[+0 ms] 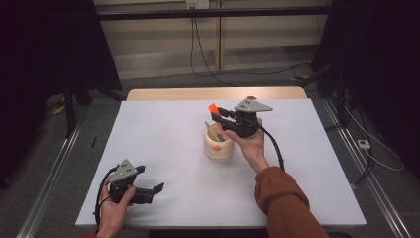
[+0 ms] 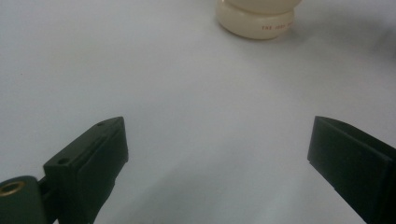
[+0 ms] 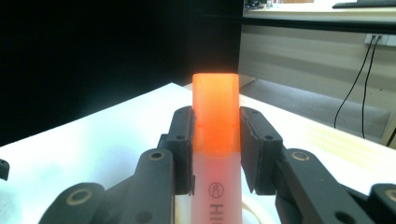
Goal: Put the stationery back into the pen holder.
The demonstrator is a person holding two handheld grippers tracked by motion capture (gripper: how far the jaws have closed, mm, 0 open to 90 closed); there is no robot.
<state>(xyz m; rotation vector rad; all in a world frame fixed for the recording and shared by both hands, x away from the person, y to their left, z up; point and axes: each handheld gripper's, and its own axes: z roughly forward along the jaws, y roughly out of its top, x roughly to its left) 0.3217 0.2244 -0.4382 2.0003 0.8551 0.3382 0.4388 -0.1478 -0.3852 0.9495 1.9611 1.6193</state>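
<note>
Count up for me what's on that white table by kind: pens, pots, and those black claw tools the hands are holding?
Orange highlighter pens: 1, clamped in the right gripper
Cream pots: 1, with a few items inside, too small to tell apart
Hand-held grippers: 2, counting the left gripper, jaws apart
Total: 4

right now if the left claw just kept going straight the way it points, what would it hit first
Probably the cream pot. The left claw, jaws open, points across bare white table toward it, with nothing between. Depth is hard to judge, and it may pass slightly left.
</note>
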